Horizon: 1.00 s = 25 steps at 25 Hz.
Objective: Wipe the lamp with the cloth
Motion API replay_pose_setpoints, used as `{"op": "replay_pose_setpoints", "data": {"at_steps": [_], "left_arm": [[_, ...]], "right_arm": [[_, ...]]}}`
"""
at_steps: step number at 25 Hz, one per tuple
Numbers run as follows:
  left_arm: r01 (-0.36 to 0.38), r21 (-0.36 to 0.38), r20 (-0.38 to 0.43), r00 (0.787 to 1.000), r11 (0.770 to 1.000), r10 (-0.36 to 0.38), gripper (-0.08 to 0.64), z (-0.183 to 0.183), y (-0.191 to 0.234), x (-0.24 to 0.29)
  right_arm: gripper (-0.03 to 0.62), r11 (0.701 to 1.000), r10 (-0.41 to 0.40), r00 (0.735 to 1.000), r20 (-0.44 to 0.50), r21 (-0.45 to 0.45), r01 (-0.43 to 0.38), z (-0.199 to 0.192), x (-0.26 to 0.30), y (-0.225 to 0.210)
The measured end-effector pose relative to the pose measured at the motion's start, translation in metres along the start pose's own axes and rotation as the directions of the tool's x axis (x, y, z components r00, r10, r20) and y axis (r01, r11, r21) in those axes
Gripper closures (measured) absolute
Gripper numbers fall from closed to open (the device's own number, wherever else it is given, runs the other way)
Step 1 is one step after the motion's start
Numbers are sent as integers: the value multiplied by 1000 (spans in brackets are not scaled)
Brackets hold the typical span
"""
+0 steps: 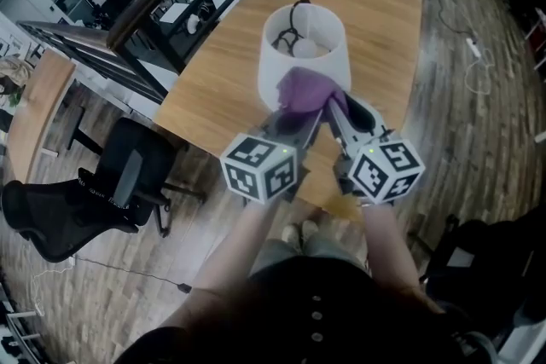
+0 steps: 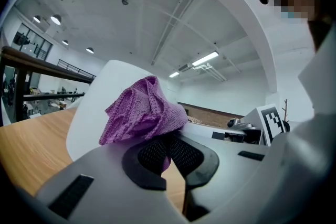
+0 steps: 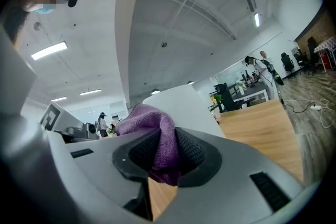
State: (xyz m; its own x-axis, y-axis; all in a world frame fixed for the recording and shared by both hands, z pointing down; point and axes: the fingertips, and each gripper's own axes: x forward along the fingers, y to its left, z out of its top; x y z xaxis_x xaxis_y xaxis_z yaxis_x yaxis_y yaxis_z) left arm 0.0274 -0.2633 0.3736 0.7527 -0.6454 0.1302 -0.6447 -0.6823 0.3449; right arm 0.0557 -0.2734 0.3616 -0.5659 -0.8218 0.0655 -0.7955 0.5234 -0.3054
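My left tool (image 1: pixel 292 125) and right tool (image 1: pixel 339 110), side by side, both clamp the purple cloth (image 1: pixel 300 89), bunched against the near side of the white lamp (image 1: pixel 271 71) on the wooden counter (image 1: pixel 384 30).

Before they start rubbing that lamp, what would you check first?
1. Fingers of the left gripper shut on the purple cloth: ok.
2. Fingers of the right gripper shut on the same cloth: ok.
3. Cloth raised to the near side of the white lampshade: ok.
4. Cloth actually pressing on the shade: cannot tell.
5. Shade upright on the wooden table: ok.
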Motion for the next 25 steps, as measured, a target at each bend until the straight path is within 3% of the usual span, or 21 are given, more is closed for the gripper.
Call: {"op": "replay_pose_setpoints", "data": {"at_steps": [25], "left_arm": [[4,-92,-102,995,996,-14,549,-58,3,5]], "right_arm": [[514,994,-45,994,-97,96,54,-55,-11,-18]]}}
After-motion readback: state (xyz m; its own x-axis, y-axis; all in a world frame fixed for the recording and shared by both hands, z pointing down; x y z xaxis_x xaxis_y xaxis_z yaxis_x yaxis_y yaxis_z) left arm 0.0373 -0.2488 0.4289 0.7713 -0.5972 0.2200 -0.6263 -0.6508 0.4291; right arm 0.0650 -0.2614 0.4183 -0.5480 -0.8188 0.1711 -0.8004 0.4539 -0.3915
